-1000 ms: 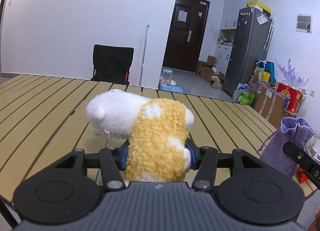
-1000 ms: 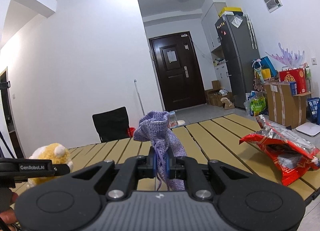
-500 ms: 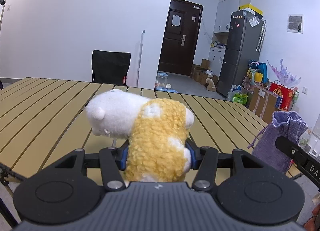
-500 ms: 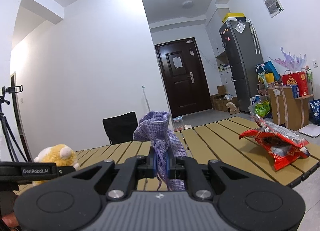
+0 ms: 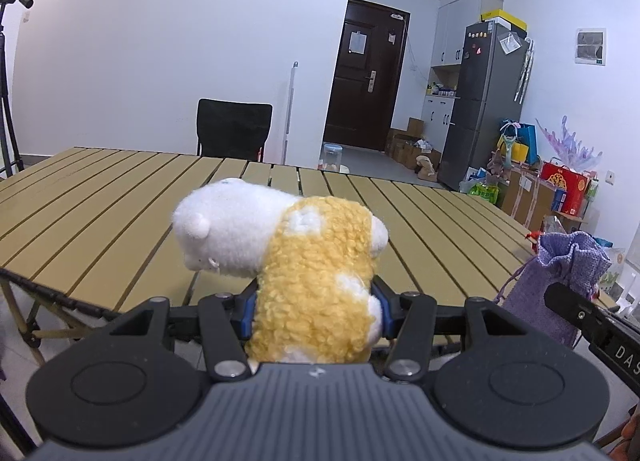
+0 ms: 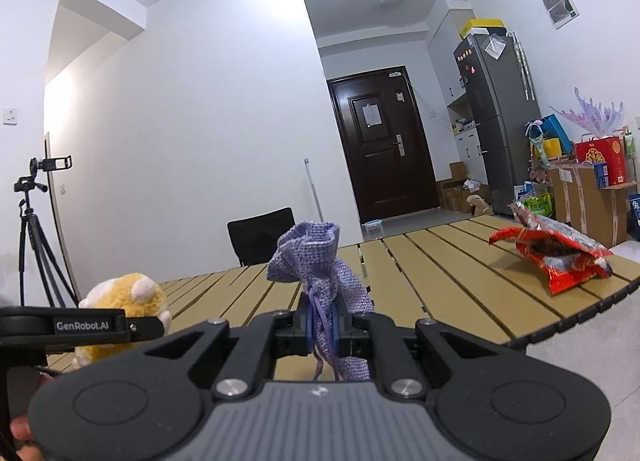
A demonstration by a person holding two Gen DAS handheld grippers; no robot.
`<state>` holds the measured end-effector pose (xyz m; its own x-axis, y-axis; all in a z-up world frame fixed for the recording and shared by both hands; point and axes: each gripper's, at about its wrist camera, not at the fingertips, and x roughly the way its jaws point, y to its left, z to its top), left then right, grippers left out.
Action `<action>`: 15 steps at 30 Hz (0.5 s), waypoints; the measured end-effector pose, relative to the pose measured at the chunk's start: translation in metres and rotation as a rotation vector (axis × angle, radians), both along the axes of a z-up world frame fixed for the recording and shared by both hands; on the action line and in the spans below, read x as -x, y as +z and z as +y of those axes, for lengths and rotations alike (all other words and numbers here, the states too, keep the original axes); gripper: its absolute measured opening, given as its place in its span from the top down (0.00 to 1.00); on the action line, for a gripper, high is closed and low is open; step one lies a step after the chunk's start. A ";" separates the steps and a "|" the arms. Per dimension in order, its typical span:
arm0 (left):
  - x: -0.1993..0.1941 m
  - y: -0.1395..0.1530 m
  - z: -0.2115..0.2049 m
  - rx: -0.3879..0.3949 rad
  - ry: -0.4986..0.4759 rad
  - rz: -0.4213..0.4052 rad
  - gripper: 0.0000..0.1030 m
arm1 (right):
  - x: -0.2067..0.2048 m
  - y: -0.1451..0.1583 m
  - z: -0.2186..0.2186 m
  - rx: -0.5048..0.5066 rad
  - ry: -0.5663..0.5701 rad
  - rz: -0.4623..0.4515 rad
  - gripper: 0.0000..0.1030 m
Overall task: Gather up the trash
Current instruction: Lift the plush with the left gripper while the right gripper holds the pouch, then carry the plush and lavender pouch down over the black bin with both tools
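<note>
Right wrist view, "GenRobot.AI" on left tool (image 6: 148,325) gripping plush toy (image 6: 120,293), right tool (image 6: 322,325) clamping purple pouch (image 6: 316,257)

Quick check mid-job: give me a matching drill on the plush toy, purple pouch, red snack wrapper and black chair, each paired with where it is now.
Things:
1. plush toy
2. purple pouch
3. red snack wrapper
4. black chair

Places:
A. lying open on the table, held by nothing
B. clamped in the right gripper
C. on the floor beyond the table's far edge
D. clamped in the left gripper

Pairs: 1-D, 2-B, 3-A, 4-C
</note>
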<state>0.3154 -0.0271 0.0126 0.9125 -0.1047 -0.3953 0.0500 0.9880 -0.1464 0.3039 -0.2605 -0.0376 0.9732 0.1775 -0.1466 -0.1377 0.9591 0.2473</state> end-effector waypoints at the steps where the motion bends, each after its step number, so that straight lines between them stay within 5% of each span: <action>1: 0.003 -0.001 0.001 -0.002 0.001 0.002 0.48 | 0.004 -0.001 0.001 0.000 0.001 0.002 0.92; 15: 0.060 -0.025 0.017 -0.047 0.011 0.058 0.47 | 0.061 -0.023 0.012 0.021 0.043 0.088 0.92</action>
